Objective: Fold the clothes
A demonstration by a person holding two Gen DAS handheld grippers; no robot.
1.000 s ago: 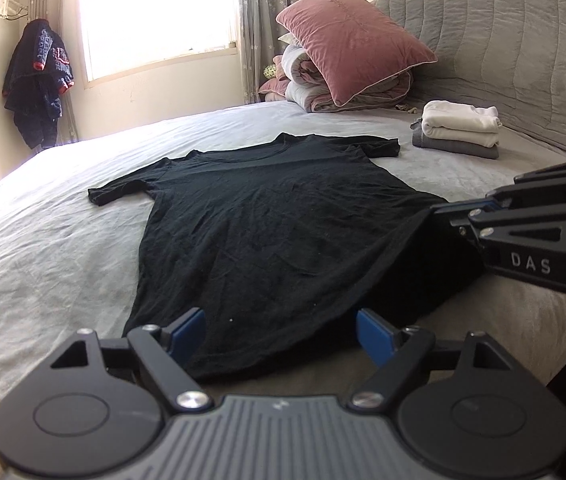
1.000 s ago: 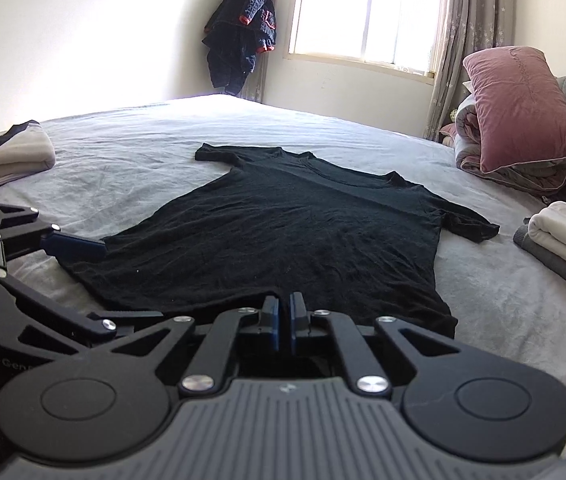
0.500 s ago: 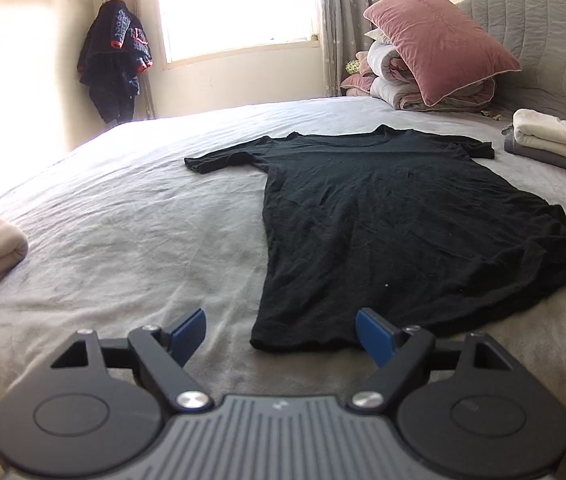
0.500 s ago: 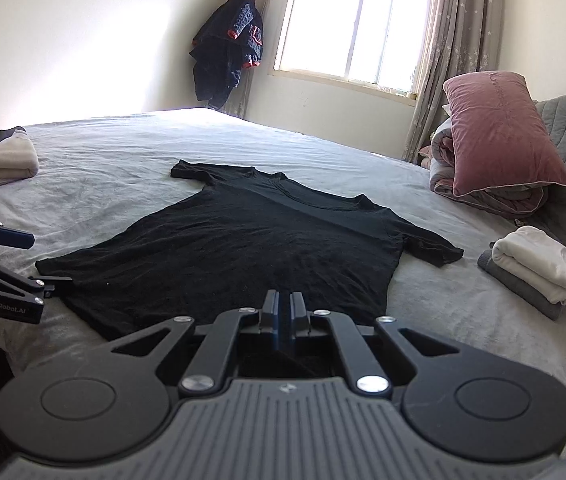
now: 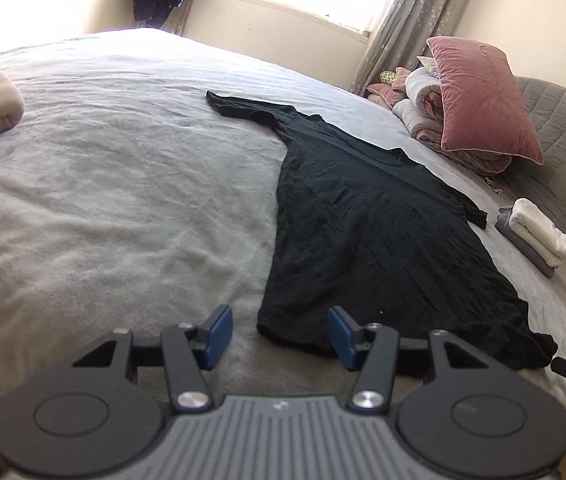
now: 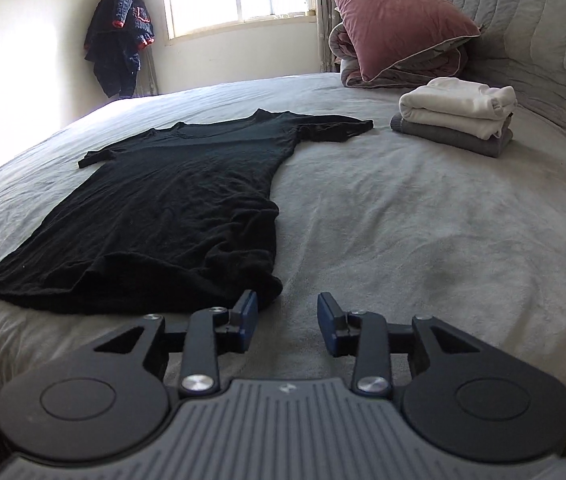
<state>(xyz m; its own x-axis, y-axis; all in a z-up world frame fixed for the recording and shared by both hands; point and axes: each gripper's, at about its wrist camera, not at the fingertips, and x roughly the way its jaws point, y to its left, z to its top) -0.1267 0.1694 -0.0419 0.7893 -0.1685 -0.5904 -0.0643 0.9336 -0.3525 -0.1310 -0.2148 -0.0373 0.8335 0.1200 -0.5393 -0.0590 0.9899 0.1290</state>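
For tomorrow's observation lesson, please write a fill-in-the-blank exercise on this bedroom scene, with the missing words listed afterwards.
1. The T-shirt spread flat on the bed is ____ in colour.
2. The white folded garment lies on top of a ____ one.
3. The pink pillow leans on a folded ____.
4. Nothing is held between the pads of the right gripper; it is ____.

Missing words: black; grey; quilt; open

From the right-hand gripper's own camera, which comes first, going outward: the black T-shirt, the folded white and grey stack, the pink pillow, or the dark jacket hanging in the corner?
Measured from the right gripper:
1. Black T-shirt: its hem corner lies just ahead, to the left.
2. Folded stack: farther up the bed, to the right.
3. Pink pillow: behind the stack, by the headboard.
4. Dark jacket: hanging in the far left corner, beyond the bed.
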